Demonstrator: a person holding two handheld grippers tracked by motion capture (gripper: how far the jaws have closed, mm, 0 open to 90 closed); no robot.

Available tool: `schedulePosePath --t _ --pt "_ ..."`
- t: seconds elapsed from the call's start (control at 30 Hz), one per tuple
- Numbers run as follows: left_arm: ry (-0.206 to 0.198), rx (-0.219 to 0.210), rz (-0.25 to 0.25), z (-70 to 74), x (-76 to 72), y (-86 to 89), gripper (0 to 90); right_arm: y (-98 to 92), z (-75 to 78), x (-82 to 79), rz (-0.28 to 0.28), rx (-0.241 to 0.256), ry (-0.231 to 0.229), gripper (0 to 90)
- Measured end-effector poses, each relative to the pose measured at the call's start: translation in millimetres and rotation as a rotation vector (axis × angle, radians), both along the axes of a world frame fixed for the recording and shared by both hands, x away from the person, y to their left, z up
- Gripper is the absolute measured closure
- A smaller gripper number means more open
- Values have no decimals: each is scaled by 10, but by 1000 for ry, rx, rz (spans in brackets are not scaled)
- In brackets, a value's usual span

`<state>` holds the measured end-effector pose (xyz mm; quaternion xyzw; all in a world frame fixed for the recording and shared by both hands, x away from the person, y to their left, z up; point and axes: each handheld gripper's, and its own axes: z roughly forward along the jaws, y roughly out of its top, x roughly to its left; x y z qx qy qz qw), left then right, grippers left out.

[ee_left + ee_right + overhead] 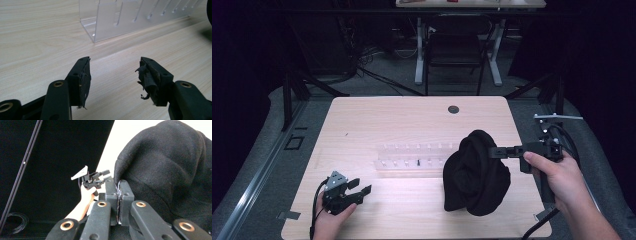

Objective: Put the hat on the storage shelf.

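The right gripper (495,151), jaws pinched tight on a fold of black cloth (475,172), holds the bundle up at lower right of the high view, its hem near the wooden table (362,120). Soft and limp, it likely sags wherever unsupported; a thick fold looks like the best hold. The left gripper (360,186) rests wide open and empty at lower left, before a clear rack (412,155).

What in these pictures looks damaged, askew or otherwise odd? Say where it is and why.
The left gripper rests open near the table's front left, and the black padding on both jaws is torn: ragged shreds hang loose from the inner faces. The right gripper is shut on the bunched black cloth, beside the clear rack.
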<state>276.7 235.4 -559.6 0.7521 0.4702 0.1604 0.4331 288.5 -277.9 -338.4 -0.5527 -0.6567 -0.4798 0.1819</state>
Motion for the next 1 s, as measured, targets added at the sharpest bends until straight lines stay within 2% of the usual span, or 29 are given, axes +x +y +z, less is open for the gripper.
schedulePosePath --t 0.03,0.5,0.77,1.0 --pt "0 -1 0 0 0 1 430 12 17 14 -2 6 -11 886" --pt "0 -2 0 1 2 3 430 73 205 96 -4 36 -23 886" --pt "-1 -4 2 -1 5 4 430 111 280 180 -9 69 -15 887" --pt "6 1 -6 8 15 3 430 180 332 238 -6 74 -19 886"
